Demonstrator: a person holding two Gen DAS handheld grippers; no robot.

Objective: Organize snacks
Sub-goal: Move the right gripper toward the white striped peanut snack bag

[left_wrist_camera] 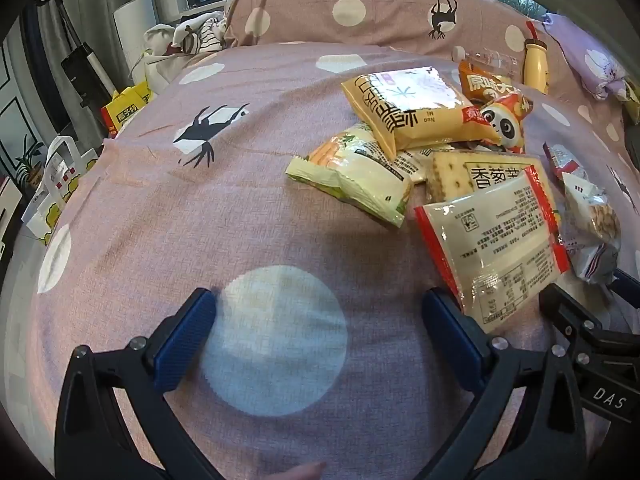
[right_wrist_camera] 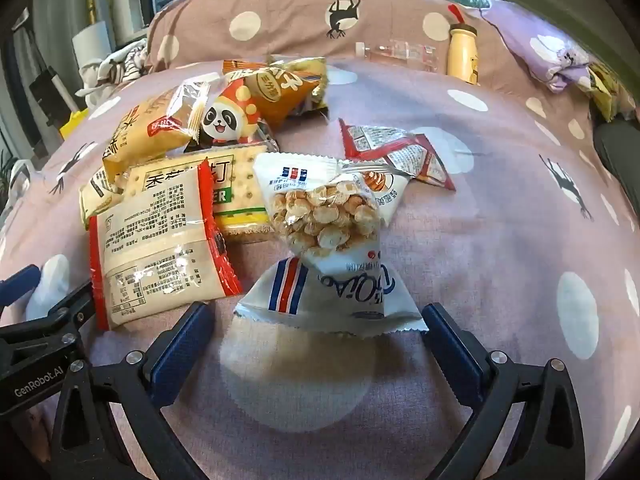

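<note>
A pile of snack packets lies on a pink dotted bedsheet (left_wrist_camera: 160, 220). My left gripper (left_wrist_camera: 320, 308) is open and empty over a white dot, left of a red-edged clear packet (left_wrist_camera: 496, 248). Beyond lie a green packet (left_wrist_camera: 360, 176), a yellow packet (left_wrist_camera: 408, 108), a cracker pack (left_wrist_camera: 460, 172) and a panda packet (left_wrist_camera: 508, 120). My right gripper (right_wrist_camera: 316, 320) is open, its fingers on either side of the near edge of a white packet of puffed balls (right_wrist_camera: 328, 240). The red-edged packet (right_wrist_camera: 156, 240) and a red packet (right_wrist_camera: 396, 152) lie beside it.
A pillow (left_wrist_camera: 360, 8) lies at the head of the bed. A yellow bottle (right_wrist_camera: 462, 52) and a clear bottle (right_wrist_camera: 400, 52) lie near it. Shopping bags (left_wrist_camera: 60, 184) and a yellow box (left_wrist_camera: 124, 108) sit beside the bed's left edge. A lilac bundle (right_wrist_camera: 560, 56) lies at the right.
</note>
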